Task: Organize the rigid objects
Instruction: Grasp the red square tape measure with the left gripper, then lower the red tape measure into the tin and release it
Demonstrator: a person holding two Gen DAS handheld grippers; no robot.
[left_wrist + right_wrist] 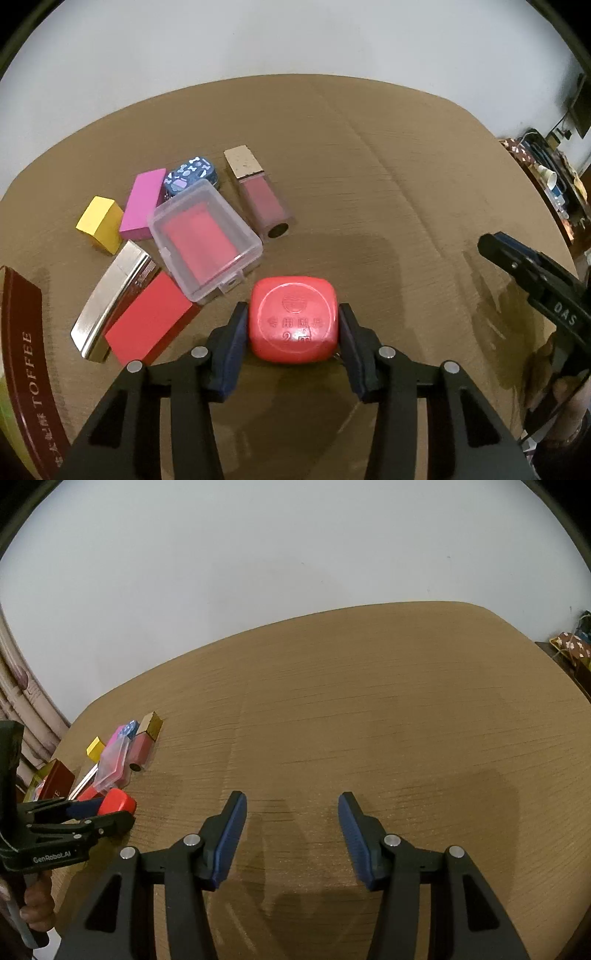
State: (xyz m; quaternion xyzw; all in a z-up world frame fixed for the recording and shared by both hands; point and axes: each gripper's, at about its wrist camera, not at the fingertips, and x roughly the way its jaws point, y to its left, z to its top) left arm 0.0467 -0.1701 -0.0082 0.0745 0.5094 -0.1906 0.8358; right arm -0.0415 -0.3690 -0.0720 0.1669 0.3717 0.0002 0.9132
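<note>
Both pads of left gripper (293, 328) clamp red tape measure (293, 319) lower-centre by its flat sides, rigid, slick plastic; right gripper (291, 834) open, empty.

I see even, moderate indoor light; soft shadows fall on the table (369, 709) under both tools. Fisheye bending and dark corners; focus sharp.

Home: curtain (22, 716), cluttered shelf (554, 177)
</note>
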